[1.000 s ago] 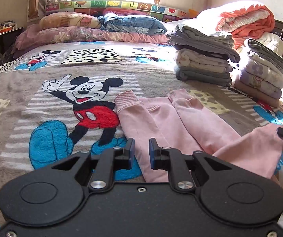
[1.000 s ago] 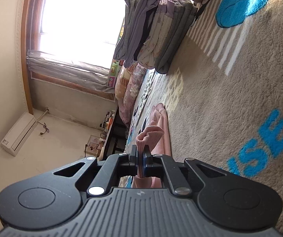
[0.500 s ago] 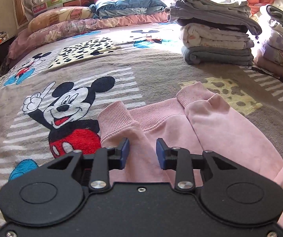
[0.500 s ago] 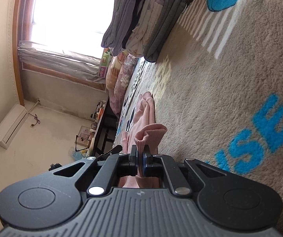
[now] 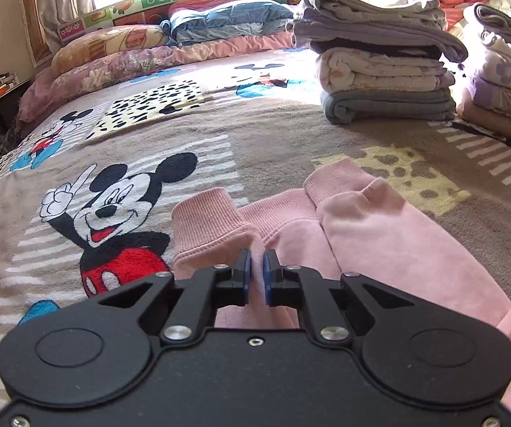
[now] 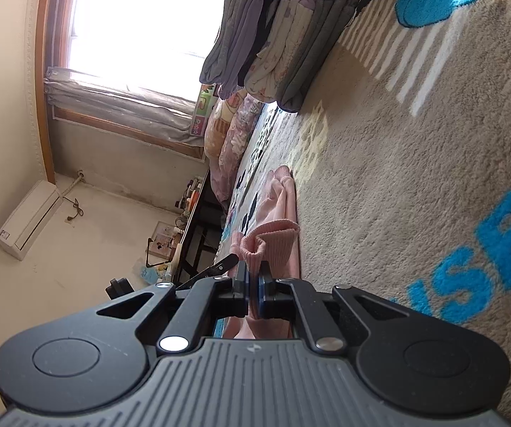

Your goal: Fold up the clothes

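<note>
Daylight from the window (image 6: 141, 25) blew out to white glare; the folded stack (image 5: 380, 60) was sunlit, the fisheye edges bent.

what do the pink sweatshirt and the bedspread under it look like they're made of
Pink sweatshirt: soft matte knit, probably cotton fleece; its cuff shows ribbed knitting and a stitched seam.
Bedspread: plush, towel-like pile, likely terry or fleece; the fuzzy nap shows clearly in the right wrist view.

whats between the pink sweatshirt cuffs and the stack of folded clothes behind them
Only bare blanket, in the left wrist view: a yellow spotted patch lies between the pink sweatshirt and the stack of folded clothes.
</note>
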Demonstrator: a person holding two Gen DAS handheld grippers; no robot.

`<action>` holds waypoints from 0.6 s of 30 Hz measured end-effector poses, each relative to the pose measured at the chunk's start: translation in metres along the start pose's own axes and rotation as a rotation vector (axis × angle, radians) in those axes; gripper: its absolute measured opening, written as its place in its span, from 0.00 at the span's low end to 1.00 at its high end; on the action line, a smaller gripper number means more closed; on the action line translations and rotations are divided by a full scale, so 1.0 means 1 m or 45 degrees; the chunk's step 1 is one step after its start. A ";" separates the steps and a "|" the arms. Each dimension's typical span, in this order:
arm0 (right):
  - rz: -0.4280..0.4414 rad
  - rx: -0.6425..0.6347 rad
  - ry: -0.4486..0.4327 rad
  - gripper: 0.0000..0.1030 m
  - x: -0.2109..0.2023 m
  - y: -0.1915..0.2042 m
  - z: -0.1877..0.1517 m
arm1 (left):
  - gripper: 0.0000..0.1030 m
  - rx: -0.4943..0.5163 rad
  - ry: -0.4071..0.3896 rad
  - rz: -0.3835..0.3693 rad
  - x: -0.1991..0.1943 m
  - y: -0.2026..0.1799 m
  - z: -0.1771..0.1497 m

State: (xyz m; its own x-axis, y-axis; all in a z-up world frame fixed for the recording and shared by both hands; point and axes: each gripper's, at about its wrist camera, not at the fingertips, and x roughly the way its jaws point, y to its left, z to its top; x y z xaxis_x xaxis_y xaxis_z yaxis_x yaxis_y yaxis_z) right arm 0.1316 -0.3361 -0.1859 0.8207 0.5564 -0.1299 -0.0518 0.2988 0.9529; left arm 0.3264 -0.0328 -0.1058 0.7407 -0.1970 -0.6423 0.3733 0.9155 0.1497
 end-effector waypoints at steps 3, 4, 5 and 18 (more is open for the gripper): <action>-0.006 0.000 -0.001 0.07 0.000 -0.001 0.000 | 0.18 -0.036 -0.057 -0.045 -0.009 0.008 0.002; -0.008 0.001 -0.002 0.07 0.000 -0.002 0.000 | 0.21 -0.058 -0.083 -0.076 -0.014 0.012 0.003; -0.008 0.002 -0.005 0.07 0.000 -0.002 0.000 | 0.21 -0.105 -0.114 -0.114 -0.020 0.020 0.005; 0.013 -0.015 -0.003 0.07 0.003 -0.002 -0.001 | 0.15 -0.131 -0.048 -0.124 0.010 0.048 0.000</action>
State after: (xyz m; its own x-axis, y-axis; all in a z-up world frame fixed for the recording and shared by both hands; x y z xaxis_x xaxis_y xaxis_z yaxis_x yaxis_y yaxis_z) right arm 0.1339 -0.3343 -0.1885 0.8214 0.5576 -0.1197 -0.0667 0.3024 0.9508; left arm 0.3517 0.0096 -0.1054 0.7248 -0.2979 -0.6212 0.3867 0.9222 0.0089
